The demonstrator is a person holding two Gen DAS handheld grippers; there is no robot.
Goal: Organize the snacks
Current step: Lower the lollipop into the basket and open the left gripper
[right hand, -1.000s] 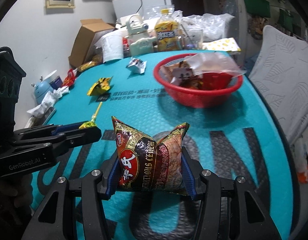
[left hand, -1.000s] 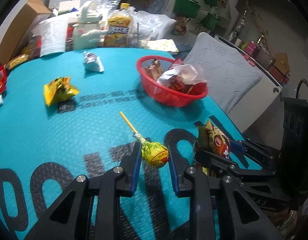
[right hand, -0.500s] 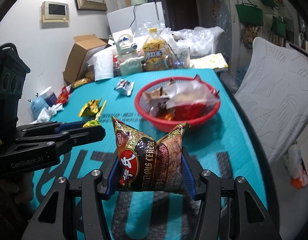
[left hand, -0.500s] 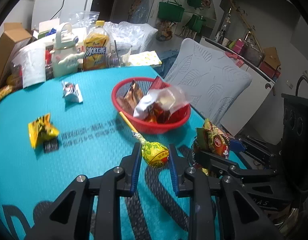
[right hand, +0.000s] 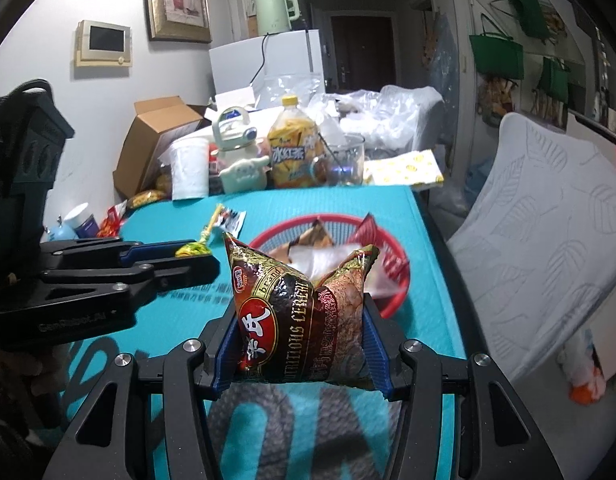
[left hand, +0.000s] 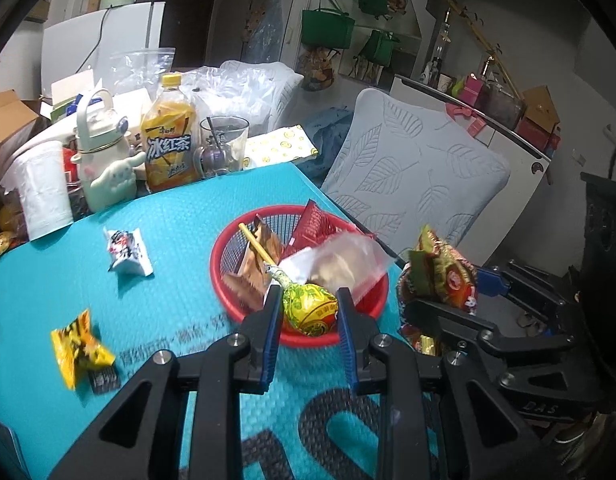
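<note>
Just ahead of both claws sits the round red mesh basket [left hand: 224,280] of snacks, nearer the left gripper [left hand: 308,312], clamped on a yellow-green lollipop [left hand: 310,310] whose stick points basketward, than the right gripper [right hand: 300,344], pinching a dark cereal packet [right hand: 300,316].

Dim indoor light, cool cast, both views. Heavy fisheye bending, black vignette at corners. Motion blur on yellow packet [left hand: 79,347] and red basket [right hand: 397,276] contents. Glare on glossy snack bag [right hand: 304,316]. Soft shadows on teal mat [left hand: 180,240]. Background doorway dark, slightly noisy.
</note>
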